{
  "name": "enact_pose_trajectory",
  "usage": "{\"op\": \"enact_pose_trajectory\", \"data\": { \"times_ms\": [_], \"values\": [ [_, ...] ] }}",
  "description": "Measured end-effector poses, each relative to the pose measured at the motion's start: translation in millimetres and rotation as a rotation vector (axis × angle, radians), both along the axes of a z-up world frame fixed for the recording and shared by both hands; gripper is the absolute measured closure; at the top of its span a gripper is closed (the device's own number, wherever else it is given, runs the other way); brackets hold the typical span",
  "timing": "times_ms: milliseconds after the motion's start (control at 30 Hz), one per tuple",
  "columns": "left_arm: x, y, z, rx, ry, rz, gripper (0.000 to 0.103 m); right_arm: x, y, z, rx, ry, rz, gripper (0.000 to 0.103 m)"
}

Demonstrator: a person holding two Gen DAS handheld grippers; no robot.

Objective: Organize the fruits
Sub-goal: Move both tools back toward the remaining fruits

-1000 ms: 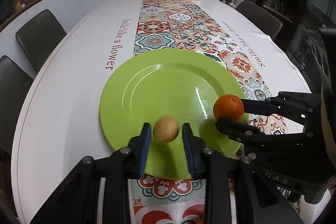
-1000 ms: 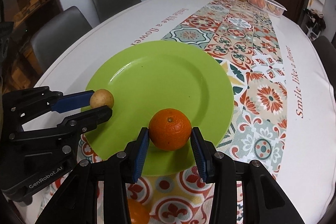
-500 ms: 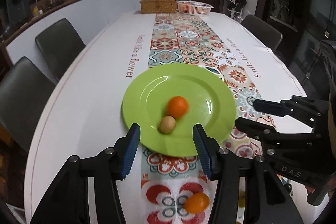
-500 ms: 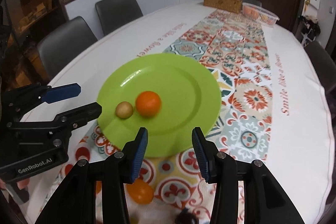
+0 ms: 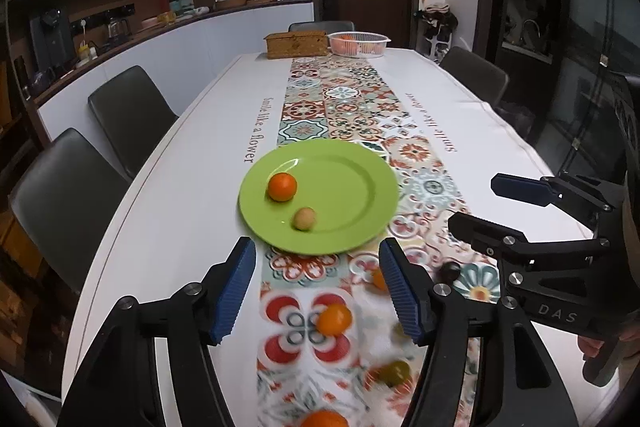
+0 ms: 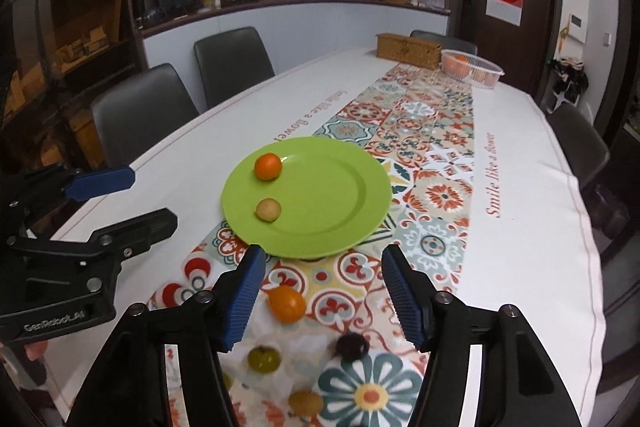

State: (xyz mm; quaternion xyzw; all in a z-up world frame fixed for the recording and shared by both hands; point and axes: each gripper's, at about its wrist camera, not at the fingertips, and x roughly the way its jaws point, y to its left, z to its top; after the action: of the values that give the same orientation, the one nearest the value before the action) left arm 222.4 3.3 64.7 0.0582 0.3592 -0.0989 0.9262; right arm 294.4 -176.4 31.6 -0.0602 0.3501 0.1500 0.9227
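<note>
Fruits: orange (image 5: 282, 187) and small tan fruit (image 5: 304, 219) sit on green plate (image 5: 352, 187); more lie loose on desk runner near us, orange one (image 6: 287, 303) and green one (image 6: 263, 359) among them. We judge them light, round, prone to roll, skin soft; we grip across widest middle, gently. Left tool (image 5: 316, 287) and right tool (image 6: 324, 301) both apart, just opening, nothing between jaws.

Both handheld grippers, the left gripper (image 5: 316, 285) and the right gripper (image 6: 324, 293), are matte black angular frames with round silver screw heads, ribbed blue finger pads (image 5: 234, 285), white lettering "GenRobot.AI" on the left body and "DAS" on the right body.
</note>
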Motion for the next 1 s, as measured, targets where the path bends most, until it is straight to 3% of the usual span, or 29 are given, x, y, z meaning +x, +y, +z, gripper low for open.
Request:
{"op": "enact_pose_trajectory", "data": {
  "times_ms": [533, 733, 1000],
  "values": [
    [-72, -16, 4, 0.003, -0.009, -0.013, 0.033, -75, -31, 9, 0.029, -0.020, -0.100, 0.042],
    [-89, -10, -9, -0.020, 0.023, 0.032, 0.032, -89, -42, 0, 0.046, 0.014, -0.144, 0.042],
    [-104, 2, -39, -0.063, 0.123, 0.101, 0.032, -101, -44, -22, 0.057, 0.082, -0.175, 0.042]
  ]
}}
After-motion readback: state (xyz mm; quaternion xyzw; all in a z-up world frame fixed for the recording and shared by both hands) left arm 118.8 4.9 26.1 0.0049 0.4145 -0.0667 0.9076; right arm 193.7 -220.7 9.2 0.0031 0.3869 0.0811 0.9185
